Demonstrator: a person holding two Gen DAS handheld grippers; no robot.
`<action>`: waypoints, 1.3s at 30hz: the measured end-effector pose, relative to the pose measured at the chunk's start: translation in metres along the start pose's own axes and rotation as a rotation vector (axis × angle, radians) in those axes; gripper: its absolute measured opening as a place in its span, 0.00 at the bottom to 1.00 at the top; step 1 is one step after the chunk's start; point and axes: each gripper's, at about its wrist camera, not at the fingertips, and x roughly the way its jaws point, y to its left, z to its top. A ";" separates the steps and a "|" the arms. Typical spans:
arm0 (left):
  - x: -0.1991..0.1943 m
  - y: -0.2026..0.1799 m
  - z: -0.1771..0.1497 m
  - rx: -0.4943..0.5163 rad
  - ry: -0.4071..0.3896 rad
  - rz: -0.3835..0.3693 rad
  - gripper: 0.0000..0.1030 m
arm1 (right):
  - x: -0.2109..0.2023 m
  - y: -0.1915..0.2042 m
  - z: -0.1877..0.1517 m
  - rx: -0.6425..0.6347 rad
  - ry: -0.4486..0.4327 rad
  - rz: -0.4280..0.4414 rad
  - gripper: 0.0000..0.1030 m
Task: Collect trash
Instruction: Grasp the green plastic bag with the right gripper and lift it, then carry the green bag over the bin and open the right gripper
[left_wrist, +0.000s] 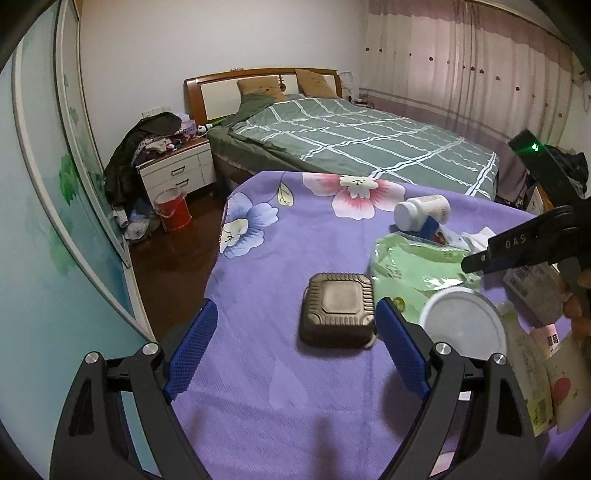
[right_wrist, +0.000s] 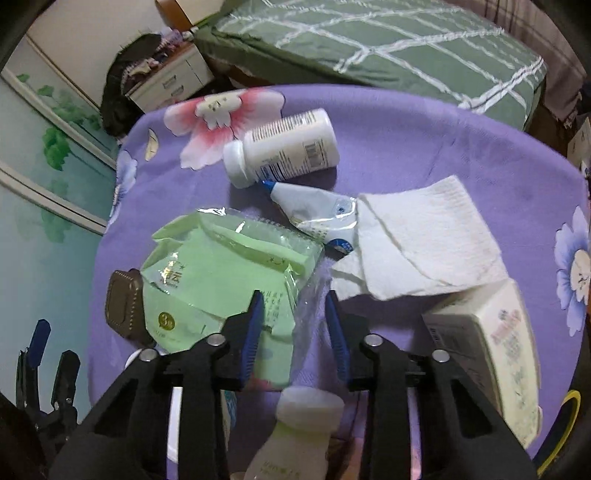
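The right gripper (right_wrist: 295, 314) hovers with its blue pads apart and nothing between them, its left pad over the near corner of the green wrapper (right_wrist: 225, 273) and its right pad over bare purple cloth (right_wrist: 424, 147). That wrapper is the landmark: it lies flat, its long axis running from the right gripper away and leftward. Just beyond it lies the crumpled white-and-blue packet (right_wrist: 317, 210), and beyond that the white bottle (right_wrist: 284, 147) on its side. To the wrapper's right sits the folded tissue (right_wrist: 421, 236); at its left edge, touching, the brown ribbed tray (left_wrist: 338, 308). The left gripper (left_wrist: 295, 343) is also wide apart and empty, the tray straight ahead between its pads. I judge each arm nearest its own piece.
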 end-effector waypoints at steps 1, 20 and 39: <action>0.001 0.002 0.000 -0.002 0.000 -0.001 0.84 | 0.001 0.000 0.001 0.006 0.004 0.000 0.29; -0.002 0.010 0.004 -0.017 -0.017 -0.020 0.84 | -0.053 -0.009 -0.003 0.044 -0.127 0.017 0.07; -0.061 -0.043 0.002 0.052 -0.079 -0.079 0.85 | -0.224 -0.144 -0.152 0.184 -0.472 0.022 0.07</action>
